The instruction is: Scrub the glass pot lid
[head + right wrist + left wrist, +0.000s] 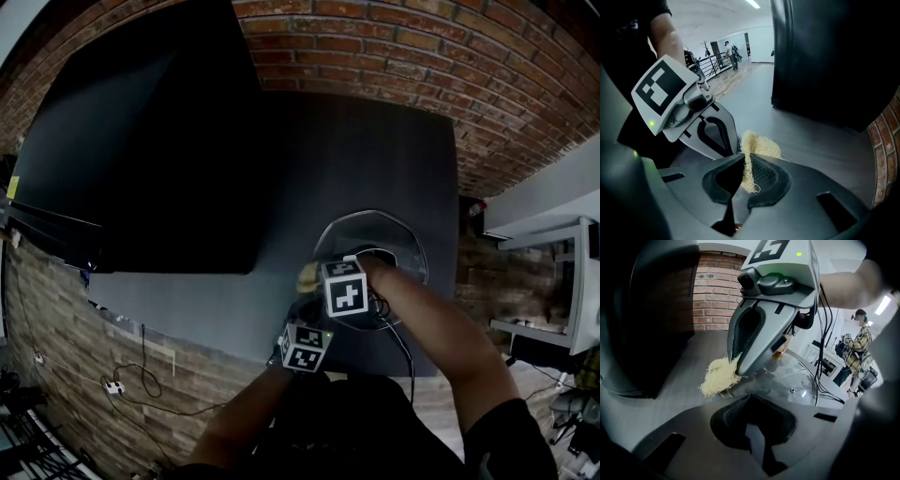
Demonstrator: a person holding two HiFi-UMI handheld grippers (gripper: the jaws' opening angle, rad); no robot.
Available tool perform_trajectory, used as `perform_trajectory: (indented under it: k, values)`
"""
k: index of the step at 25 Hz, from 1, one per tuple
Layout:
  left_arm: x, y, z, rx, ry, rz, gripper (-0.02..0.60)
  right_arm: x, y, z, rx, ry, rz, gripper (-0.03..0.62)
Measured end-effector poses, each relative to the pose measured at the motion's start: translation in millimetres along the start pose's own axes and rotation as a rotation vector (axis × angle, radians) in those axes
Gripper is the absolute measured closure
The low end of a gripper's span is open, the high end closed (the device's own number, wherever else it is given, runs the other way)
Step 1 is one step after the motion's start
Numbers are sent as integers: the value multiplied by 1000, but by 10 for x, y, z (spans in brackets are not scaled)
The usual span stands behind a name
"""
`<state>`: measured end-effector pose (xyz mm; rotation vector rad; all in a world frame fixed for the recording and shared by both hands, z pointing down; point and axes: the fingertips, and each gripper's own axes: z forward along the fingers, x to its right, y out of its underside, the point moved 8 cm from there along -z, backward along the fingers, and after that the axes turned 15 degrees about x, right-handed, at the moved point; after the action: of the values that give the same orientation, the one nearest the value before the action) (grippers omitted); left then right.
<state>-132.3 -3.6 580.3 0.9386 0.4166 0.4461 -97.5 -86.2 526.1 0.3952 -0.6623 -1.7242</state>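
The glass pot lid [398, 239] lies flat on the dark table [375, 150], right of the middle. A pale yellow fibrous scrubber [307, 275] rests at the lid's left rim. My right gripper [319, 278] is shut on the scrubber [759, 145], which sticks out past its tips. In the left gripper view, that gripper [736, 371] presses the scrubber [717, 378] down beside the lid [801, 380]. My left gripper [302, 309] sits at the lid's near-left rim; its jaws [749, 401] look shut where the rim runs under their tips.
A large black box-like object [141, 141] covers the table's left half, close to the scrubber. A brick wall [375, 37] lies beyond the table. Cables [131, 375] trail on the floor at the left, and a white shelf [562, 272] stands at the right. A person [860, 341] stands far off.
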Motion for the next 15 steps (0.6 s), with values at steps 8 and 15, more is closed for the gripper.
perform_trajectory:
  k: [8, 15]
  values:
    - [-4, 3, -10, -9, 4, -3, 549, 15, -1, 211, -70, -44, -20, 553]
    - [0, 3, 5, -5, 8, -1, 549, 113, 69, 301, -109, -31, 26, 553]
